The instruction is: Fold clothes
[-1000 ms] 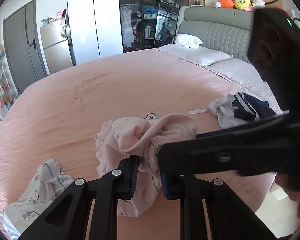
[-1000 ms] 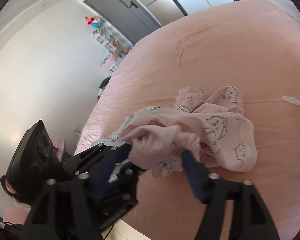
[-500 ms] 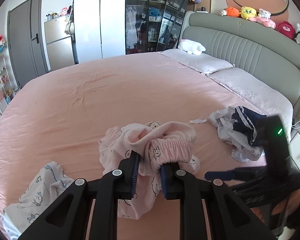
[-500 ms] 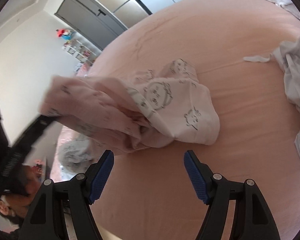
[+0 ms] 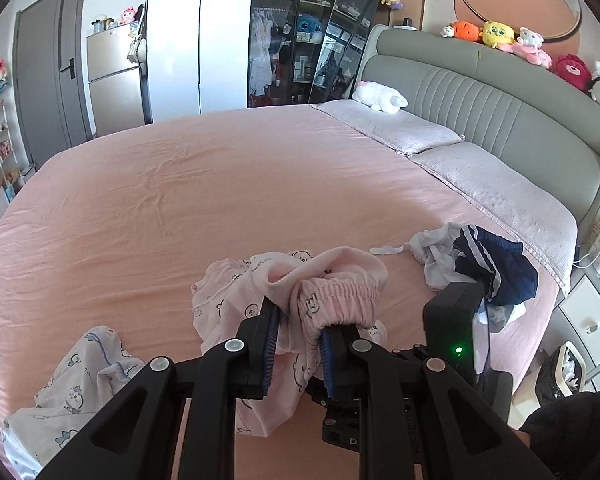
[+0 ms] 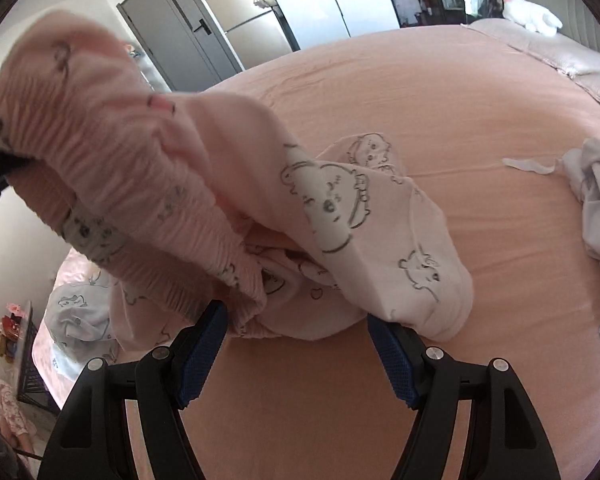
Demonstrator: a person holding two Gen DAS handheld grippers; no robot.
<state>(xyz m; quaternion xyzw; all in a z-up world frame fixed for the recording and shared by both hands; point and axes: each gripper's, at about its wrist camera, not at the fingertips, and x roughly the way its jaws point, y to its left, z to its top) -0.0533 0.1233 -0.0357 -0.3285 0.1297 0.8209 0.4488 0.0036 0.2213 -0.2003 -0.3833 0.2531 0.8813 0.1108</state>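
Pink pyjama trousers with cartoon prints (image 5: 332,292) hang bunched from my left gripper (image 5: 298,344), which is shut on their gathered elastic waistband. Most of the cloth still lies on the pink bed. In the right wrist view the same trousers (image 6: 340,216) fill the centre, their waistband lifted at upper left. My right gripper (image 6: 300,344) stands open and low over the sheet, its blue pads just short of the lower edge of the cloth, pressing on nothing. In the left wrist view the right gripper's black body (image 5: 452,320) shows at lower right.
A pale blue printed garment (image 5: 76,376) lies at the bed's near left corner. A white and navy heap of clothes (image 5: 480,268) lies to the right. Pillows (image 5: 396,128) and a grey headboard (image 5: 500,120) bound the far right; a nightstand (image 5: 588,320) stands beside the bed.
My right gripper has let go of the pink trousers, swung away from my left gripper and come down low over the bed. My left gripper keeps its hold, lifted slightly.
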